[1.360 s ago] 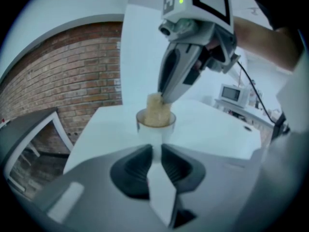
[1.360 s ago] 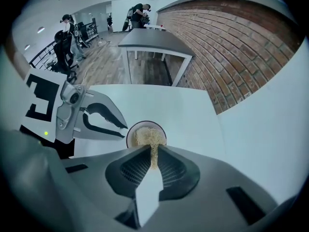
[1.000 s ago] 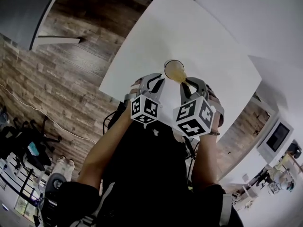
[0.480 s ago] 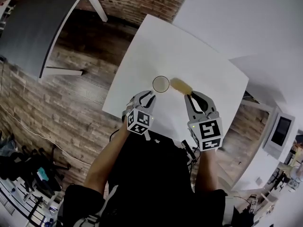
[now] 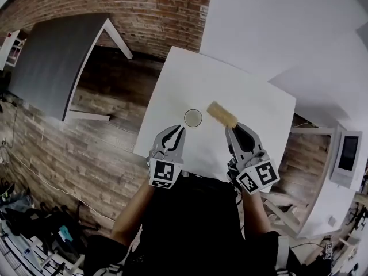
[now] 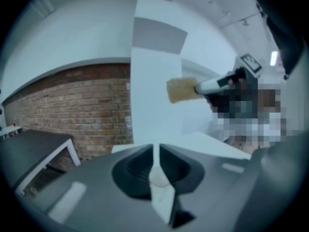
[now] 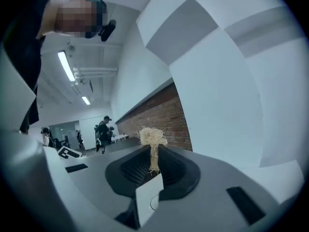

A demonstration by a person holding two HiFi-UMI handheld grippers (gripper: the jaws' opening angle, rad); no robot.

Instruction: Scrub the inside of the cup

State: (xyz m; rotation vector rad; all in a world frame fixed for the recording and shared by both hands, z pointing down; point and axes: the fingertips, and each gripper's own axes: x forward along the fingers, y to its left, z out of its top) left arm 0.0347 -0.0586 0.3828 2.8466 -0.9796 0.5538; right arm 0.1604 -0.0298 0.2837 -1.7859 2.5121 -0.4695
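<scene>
A small round cup (image 5: 193,118) stands upright on the white table (image 5: 247,96), seen from above, with nothing in it. My right gripper (image 5: 232,126) is shut on the handle of a tan fibre scrubbing brush (image 5: 221,114), whose head lies just right of the cup and outside it. In the right gripper view the brush's fibres (image 7: 153,137) stick up between the jaws of the right gripper (image 7: 153,161). My left gripper (image 5: 179,129) hangs below-left of the cup, apart from it. In the left gripper view its jaws (image 6: 155,153) meet with nothing between them, and the brush (image 6: 182,89) shows ahead.
The white table's near edge (image 5: 172,157) runs just under both grippers. A dark grey table (image 5: 57,56) stands to the left over wooden floor (image 5: 86,148). A brick wall (image 5: 144,4) runs along the top. A screen (image 5: 348,154) sits at the far right.
The brush has come out of the cup and now sits beside it. Both grippers have drawn back toward the person, and the cup stands alone on the table.
</scene>
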